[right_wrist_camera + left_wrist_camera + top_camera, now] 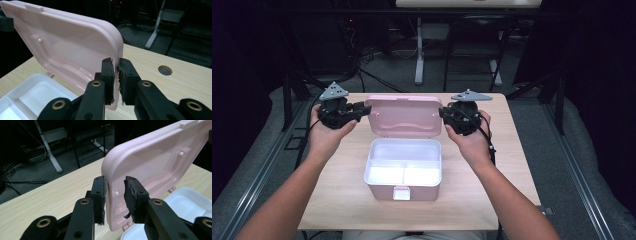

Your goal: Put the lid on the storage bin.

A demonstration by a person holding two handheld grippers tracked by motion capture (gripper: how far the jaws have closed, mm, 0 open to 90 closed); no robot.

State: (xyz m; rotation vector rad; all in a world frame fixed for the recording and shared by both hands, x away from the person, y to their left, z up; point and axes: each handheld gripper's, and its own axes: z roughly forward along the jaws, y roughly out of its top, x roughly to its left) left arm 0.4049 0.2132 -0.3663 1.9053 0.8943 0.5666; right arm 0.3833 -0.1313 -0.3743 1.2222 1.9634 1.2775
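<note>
I see a pink box (403,170) sitting open on the light wooden desk (342,195), near the middle and toward my side. Its white inner tray (404,167) is divided into compartments, and a small latch tab (401,193) shows on the front wall. The lid (403,116) stands up at the back of the box, hinged there, with its inside facing me. My left tool (114,195) is at the lid's left edge: in the left gripper view the jaws straddle that rim, one on each side, with a clear gap on the inner side, so I read this tool as open around the edge, not pinching it. My right tool (116,80) is at the lid's right edge: in the right gripper view the two worn pads sit close together with the rim between them, and I take it as closed on the lid. From above, my left hand (328,131) and right hand (470,137) hold the tools level with the lid, either side of it, each with a grey plate on top. A round hole (165,70) in the desk lies beyond the right tool. Behind the desk are dark floor, cables and a white desk leg (419,55).
</note>
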